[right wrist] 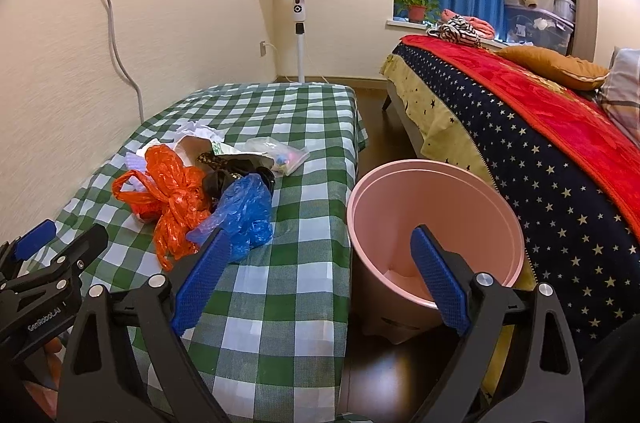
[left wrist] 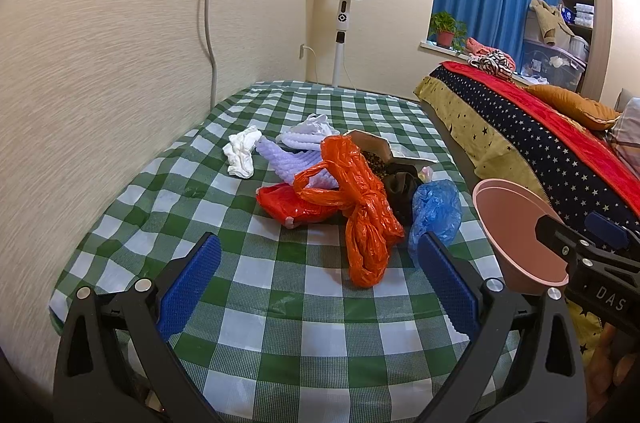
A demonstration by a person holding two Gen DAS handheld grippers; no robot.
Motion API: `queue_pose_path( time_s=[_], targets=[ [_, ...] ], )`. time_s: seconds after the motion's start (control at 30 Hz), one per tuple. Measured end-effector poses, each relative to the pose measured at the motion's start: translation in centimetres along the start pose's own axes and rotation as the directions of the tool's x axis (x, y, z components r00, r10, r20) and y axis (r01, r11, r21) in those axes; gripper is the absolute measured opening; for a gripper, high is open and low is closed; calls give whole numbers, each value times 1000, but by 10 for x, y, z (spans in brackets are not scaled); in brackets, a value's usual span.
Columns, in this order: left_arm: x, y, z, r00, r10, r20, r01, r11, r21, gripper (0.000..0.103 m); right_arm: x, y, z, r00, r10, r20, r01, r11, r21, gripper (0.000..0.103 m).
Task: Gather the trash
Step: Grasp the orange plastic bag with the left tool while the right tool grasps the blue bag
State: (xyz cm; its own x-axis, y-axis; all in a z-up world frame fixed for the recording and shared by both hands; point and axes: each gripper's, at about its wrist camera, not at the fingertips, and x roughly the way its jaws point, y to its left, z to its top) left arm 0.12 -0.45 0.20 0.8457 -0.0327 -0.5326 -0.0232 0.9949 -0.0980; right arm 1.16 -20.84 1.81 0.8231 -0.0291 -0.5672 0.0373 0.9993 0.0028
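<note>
Trash pile (left wrist: 352, 183) waiting untouched; you're hovering left gripper (left wrist: 320, 279), right gripper (right wrist: 320, 271), jaws spread, empty. Reach orange bag (left wrist: 360, 219), then pink bin (right wrist: 436, 223).

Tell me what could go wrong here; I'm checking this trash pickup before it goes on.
The orange bag is tangled with the blue bag and dark cloth, so grabbing it may drag those along. The pink bin stands off the table edge, so a dropped bag could miss it.

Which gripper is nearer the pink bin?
Right. The right gripper hangs over the pink bin's near rim, one finger in front of its mouth; the left gripper is over the checked table, facing the bags.
</note>
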Motion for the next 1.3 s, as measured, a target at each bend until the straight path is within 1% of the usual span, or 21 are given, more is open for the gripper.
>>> queue_pose_path(
  time_s=[0.07, 0.1, 0.2, 0.27, 0.3, 0.33, 0.37, 0.4, 0.43, 0.5, 0.57, 0.63, 0.8, 0.97, 1.03, 1.2, 1.3],
  targets=[
    [0, 0, 0, 1000, -6, -2, 6, 1000, -1, 95, 1, -2, 0, 1000, 10, -5, -10, 1000, 6, 84],
    [0, 0, 0, 1000, -12, -3, 12, 1000, -3, 92, 1, -2, -1, 1000, 16, -9, -16, 1000, 9, 83],
    [0, -1, 0, 999, -32, -9, 32, 999, -10, 86, 4, -5, -2, 999, 34, -27, -34, 999, 21, 72],
    [1, 0, 0, 999, -50, -12, 49, 999, -23, 81, 6, -7, -3, 998, 52, -41, -50, 998, 40, 64],
    [1, 0, 0, 999, -49, -14, 49, 998, -28, 76, 7, -8, -3, 997, 59, -44, -57, 997, 47, 61],
    [2, 0, 1, 999, -52, -18, 51, 998, -33, 66, 8, -9, -4, 997, 62, -45, -59, 997, 48, 55],
    [3, 1, 1, 998, -58, -23, 57, 998, -40, 59, 8, -9, -4, 997, 65, -47, -63, 997, 48, 49],
    [5, 1, 1, 997, -66, -32, 65, 997, -49, 49, 9, -9, -4, 996, 71, -49, -69, 996, 49, 46],
    [7, 2, 1, 997, -70, -35, 68, 996, -54, 41, 10, -9, -4, 995, 85, -54, -82, 995, 55, 43],
    [8, 2, 3, 996, -78, -30, 76, 995, -61, 34, 12, -10, -5, 992, 110, -62, -105, 992, 68, 37],
    [12, 1, 5, 996, -83, -33, 81, 994, -67, 34, 16, -9, -5, 988, 135, -72, -130, 988, 79, 34],
    [16, 1, 6, 996, -80, -36, 77, 994, -77, 34, 19, -8, -3, 984, 161, -73, -154, 984, 90, 33],
    [29, 5, 8, 995, -86, -56, 79, 990, -115, 33, 29, -4, 3, 976, 203, -81, -194, 975, 106, 33],
    [46, 2, 10, 990, -120, -80, 109, 986, -129, 33, 41, 2, 18, 967, 241, -88, -232, 968, 99, 33],
    [51, 0, 11, 989, -123, -85, 112, 986, -124, 34, 47, 4, 25, 962, 260, -88, -252, 963, 96, 33],
    [67, -1, 12, 989, -107, -106, 93, 987, -132, 33, 66, 2, 30, 956, 276, -103, -263, 957, 122, 33],
    [75, -1, 13, 987, -107, -116, 91, 987, -135, 33, 80, 4, 28, 948, 293, -121, -276, 951, 137, 33]
  ],
)
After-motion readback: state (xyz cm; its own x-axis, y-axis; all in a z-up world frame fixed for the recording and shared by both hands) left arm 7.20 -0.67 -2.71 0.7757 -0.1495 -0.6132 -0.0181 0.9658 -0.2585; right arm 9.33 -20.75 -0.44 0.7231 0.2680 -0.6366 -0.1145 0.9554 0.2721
